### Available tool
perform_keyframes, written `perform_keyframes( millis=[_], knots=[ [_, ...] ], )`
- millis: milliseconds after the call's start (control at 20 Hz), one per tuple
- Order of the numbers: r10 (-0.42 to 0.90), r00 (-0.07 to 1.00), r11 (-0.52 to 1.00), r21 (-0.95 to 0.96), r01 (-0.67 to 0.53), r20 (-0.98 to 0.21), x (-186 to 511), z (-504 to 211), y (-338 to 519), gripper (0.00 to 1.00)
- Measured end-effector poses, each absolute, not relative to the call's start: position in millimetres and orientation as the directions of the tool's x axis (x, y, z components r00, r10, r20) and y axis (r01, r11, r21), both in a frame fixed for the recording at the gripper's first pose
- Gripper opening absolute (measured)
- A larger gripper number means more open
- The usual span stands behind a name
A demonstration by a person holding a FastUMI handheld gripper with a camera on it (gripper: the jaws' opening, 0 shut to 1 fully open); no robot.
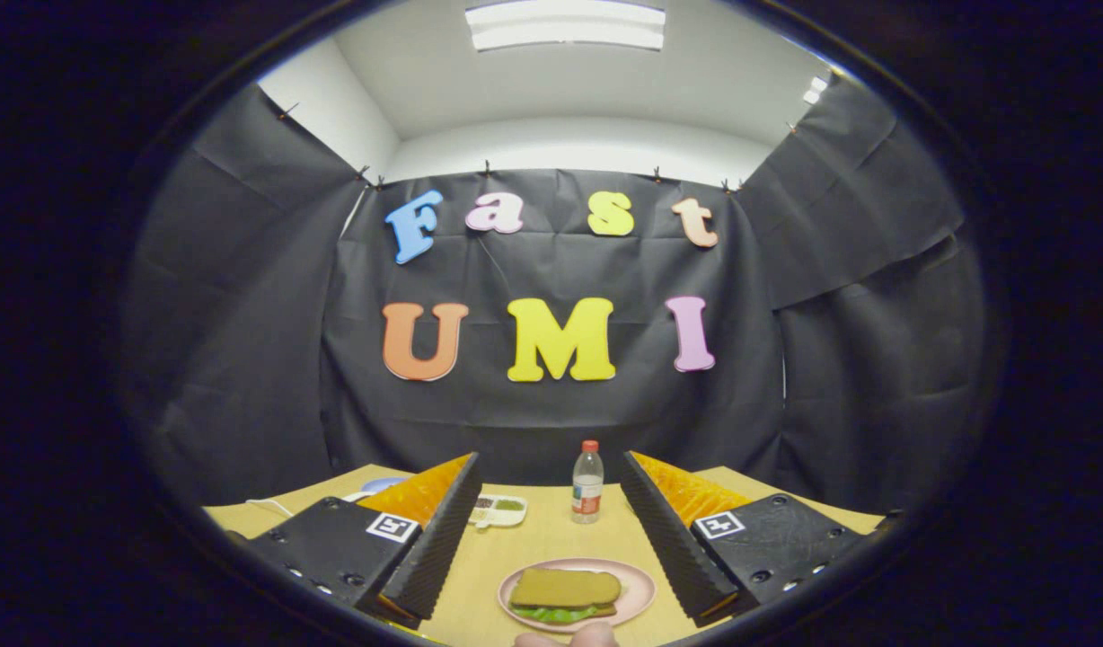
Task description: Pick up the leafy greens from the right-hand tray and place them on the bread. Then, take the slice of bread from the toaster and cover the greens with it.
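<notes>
Hand-held gripper (551, 530) wide open, empty, above plate (637, 584) on desk (533, 539), bread (565, 587) already covering greens (551, 615), so released.

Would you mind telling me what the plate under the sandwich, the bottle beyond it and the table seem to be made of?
The gripper is open, fingers spread either side of the plate.
Plate: pink, smooth, evenly coloured; probably plastic or melamine, though glazed ceramic is possible.
Bottle: clear body with red cap; looks like thin plastic.
Table: pale yellowish, matte, flat; likely wood or laminate, grain too blurred to tell.
</notes>
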State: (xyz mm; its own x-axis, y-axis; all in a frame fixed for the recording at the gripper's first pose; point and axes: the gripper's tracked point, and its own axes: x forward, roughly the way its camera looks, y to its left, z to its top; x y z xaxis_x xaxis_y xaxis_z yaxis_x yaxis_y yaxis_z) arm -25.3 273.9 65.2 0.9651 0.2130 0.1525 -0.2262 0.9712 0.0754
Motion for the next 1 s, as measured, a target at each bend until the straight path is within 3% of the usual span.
perform_keyframes(
  millis=[1000],
  knots=[
    [0.206,0.954,0.969,0.092,-0.23,0.216,-28.8,50.0,286.1,0.95]
  ],
)
